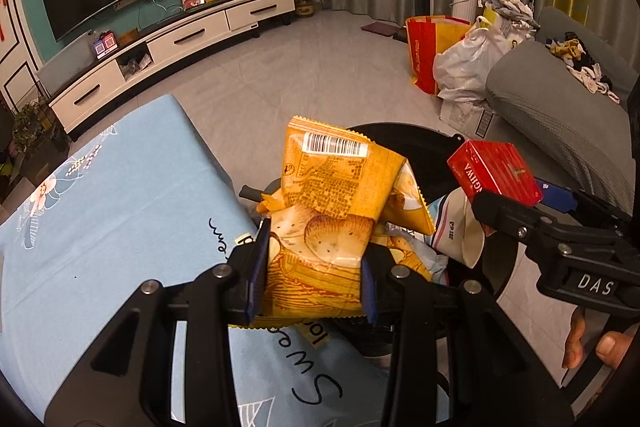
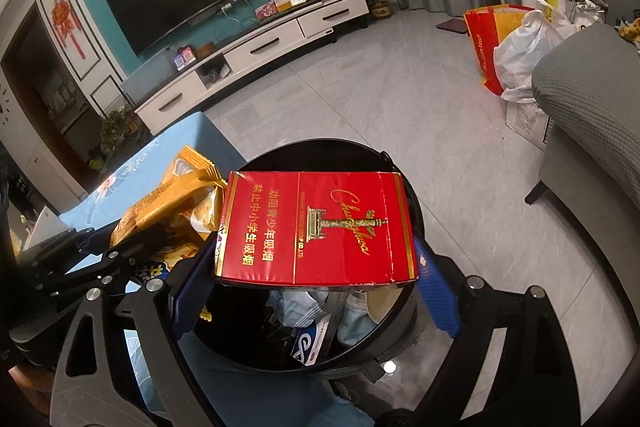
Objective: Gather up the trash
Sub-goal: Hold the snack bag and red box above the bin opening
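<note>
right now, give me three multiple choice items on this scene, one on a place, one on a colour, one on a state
1. Where is the red carton?
A. on the sofa
B. over the open black bin, between the right tongs
C. on the TV stand

2. What colour is the snack bag in the left tongs?
A. yellow-orange
B. green
C. white

3. What state is the bin in?
A. sealed with a lid
B. tipped over
C. open, with trash inside

Key:
1 B, the right wrist view shows the carton clamped between the blue pads above the bin's mouth.
2 A, the bag pinched in the left wrist view is yellow-orange with a barcode.
3 C, wrappers show inside the upright bin below the carton.
</note>
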{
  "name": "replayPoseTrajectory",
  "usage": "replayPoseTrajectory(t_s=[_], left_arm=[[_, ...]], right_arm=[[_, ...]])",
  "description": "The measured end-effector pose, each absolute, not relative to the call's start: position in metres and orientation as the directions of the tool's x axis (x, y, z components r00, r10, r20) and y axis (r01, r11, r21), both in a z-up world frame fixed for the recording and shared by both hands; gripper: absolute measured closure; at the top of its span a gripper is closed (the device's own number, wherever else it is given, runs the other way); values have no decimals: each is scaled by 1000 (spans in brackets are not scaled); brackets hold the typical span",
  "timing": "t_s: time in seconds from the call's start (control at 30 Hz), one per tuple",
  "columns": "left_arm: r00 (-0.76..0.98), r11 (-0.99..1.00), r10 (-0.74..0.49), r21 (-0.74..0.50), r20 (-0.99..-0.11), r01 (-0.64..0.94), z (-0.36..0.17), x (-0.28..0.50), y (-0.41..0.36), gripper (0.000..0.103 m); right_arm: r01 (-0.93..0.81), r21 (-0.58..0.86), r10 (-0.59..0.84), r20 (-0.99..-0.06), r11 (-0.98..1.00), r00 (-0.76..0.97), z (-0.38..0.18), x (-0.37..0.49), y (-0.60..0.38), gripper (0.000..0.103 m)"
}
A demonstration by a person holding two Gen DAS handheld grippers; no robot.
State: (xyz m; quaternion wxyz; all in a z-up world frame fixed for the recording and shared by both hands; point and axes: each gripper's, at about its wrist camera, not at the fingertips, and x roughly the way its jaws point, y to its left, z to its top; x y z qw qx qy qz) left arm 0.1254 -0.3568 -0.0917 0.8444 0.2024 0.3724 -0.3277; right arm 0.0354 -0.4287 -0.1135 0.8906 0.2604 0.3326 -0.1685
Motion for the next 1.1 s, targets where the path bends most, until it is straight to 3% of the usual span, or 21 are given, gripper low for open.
replayPoseTrajectory(t_s=[1.1], left_arm=[[502, 685, -359, 144, -787, 714, -116, 128, -375, 63]], right_arm=[[500, 306, -140, -727, 810, 672, -129, 49, -430, 15]])
